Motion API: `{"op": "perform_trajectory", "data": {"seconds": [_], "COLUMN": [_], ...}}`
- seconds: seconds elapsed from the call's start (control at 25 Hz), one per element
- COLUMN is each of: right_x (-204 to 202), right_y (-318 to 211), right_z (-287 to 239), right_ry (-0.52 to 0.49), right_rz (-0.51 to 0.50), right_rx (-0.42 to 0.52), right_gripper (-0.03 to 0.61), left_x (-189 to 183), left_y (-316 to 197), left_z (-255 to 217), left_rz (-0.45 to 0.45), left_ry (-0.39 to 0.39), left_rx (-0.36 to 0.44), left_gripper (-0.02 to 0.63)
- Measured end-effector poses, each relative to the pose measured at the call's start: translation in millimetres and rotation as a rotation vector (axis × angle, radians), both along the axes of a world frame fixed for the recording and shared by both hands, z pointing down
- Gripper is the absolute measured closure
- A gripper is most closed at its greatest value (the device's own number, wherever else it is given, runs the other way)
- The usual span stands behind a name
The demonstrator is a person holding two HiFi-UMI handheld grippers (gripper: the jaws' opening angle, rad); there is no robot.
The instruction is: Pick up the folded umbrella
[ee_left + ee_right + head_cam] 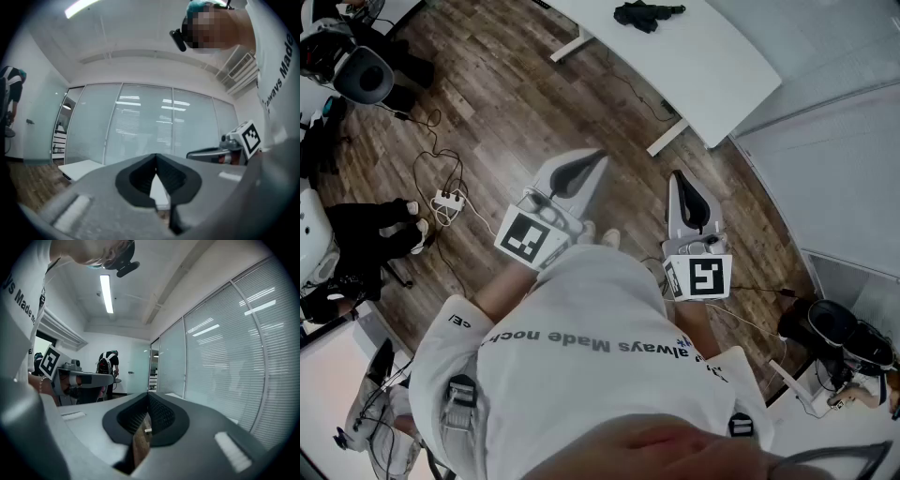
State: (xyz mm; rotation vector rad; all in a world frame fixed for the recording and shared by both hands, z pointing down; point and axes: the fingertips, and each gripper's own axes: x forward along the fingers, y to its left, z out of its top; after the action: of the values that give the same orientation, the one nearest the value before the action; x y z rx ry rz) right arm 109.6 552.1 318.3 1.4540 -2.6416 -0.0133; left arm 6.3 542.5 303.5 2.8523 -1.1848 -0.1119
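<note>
A black folded umbrella (pixel 648 13) lies on a white table (pixel 712 66) at the top of the head view, well beyond both grippers. My left gripper (pixel 600 154) and right gripper (pixel 676 174) are held level at waist height over the wooden floor, side by side, pointing toward that table. In the left gripper view my left gripper (pixel 156 157) has its tips together with nothing between them. My right gripper (pixel 148 394) is shut and empty too. The umbrella does not show in either gripper view.
A power strip (pixel 447 200) with cables lies on the floor at the left, near a seated person's legs (pixel 370 234). Dark equipment (pixel 839 333) stands at the right. A glass wall (pixel 154 122) runs behind the table. Another person (pixel 108 363) stands far back.
</note>
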Motion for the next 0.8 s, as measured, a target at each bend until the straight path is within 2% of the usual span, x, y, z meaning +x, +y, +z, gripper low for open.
{"op": "perform_trajectory", "data": {"seconds": [0.28, 0.6, 0.8], "right_x": [-8, -43, -61], "right_y": [-5, 1, -5], "right_z": [-4, 3, 14], "right_ry": [-0.029, -0.019, -0.014], "right_rz": [0.016, 0.023, 0.009], "right_rx": [0.005, -0.003, -0.026], "right_gripper": [0.578, 0.578, 0.578], "left_x": [-12, -37, -55], "left_y": [-4, 8, -1], "left_z": [0, 7, 17], "left_rz": [-0.002, 0.041, 0.025], "left_ry": [0.021, 0.017, 0.021], "left_rx": [-0.002, 0.002, -0.021], "left_gripper": [0.611, 0.611, 0.611]}}
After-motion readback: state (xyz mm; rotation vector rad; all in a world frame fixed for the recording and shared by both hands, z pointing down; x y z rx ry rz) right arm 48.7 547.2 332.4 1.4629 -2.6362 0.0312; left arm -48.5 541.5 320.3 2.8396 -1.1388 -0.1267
